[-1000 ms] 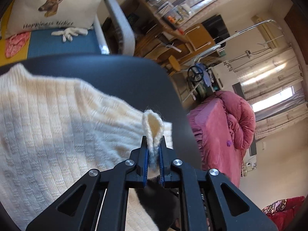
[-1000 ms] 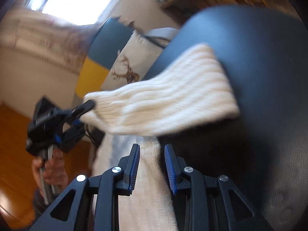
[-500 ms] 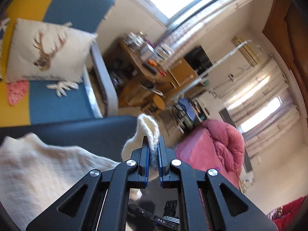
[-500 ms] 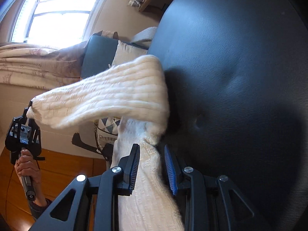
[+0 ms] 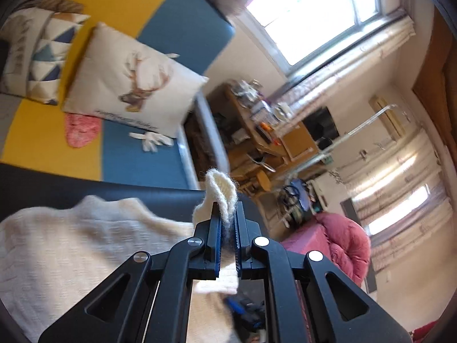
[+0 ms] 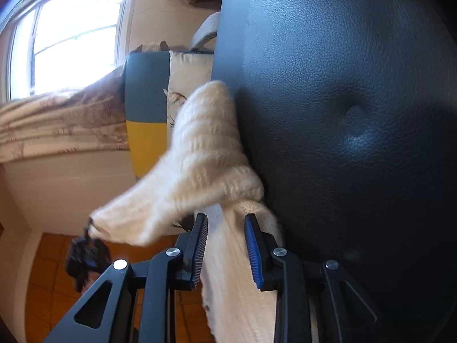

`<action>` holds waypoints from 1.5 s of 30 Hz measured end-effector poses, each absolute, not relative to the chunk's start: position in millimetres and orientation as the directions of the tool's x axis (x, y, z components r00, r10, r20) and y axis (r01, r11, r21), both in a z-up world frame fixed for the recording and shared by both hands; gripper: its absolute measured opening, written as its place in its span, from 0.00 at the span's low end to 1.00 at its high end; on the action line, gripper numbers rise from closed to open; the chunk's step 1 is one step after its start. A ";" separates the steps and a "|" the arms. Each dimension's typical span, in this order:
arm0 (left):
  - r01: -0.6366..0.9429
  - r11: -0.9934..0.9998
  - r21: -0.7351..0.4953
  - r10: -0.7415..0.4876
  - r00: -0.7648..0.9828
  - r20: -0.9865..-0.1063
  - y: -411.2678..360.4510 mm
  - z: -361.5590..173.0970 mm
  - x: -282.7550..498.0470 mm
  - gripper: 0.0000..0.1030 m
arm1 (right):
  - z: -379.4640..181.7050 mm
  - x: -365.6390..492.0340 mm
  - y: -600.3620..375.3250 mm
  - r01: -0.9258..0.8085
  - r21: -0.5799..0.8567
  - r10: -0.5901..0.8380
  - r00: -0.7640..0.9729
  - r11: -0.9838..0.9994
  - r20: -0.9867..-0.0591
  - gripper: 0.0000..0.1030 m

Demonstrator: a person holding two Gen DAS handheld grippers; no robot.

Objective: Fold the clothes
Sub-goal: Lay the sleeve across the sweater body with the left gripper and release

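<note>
Black leather seat [image 6: 357, 91] carries my cream knit sweater [image 6: 208, 148], part lifted off its left edge. My left gripper [image 5: 227, 217] is clamped on a fold of the knit — raised before the deer cushion [image 5: 128, 83]. My right gripper [image 6: 225, 228] stands apart, knit lying between its fingers.

Home: sofa [image 5: 160, 23], deer cushion [image 5: 131, 85]

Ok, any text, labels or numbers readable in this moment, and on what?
Deer cushion: one line of script under the deer's head, too blurred to read.
Triangle-pattern cushion: large letters along its left edge, too blurred to read.
Left gripper, right gripper, cream knit sweater: no text visible.
</note>
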State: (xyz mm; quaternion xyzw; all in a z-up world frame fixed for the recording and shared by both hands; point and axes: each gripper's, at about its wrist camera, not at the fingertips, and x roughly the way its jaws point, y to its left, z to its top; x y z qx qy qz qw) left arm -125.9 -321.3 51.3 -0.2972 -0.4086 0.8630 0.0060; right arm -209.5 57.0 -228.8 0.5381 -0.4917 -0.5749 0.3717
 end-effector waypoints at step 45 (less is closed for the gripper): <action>0.456 -0.537 -0.709 0.414 -0.591 -0.693 -419.5 -150.0 13.3 0.25 | -204.1 -227.0 -3.7 0.103 0.868 -0.871 -0.140 -0.485 -0.470 0.26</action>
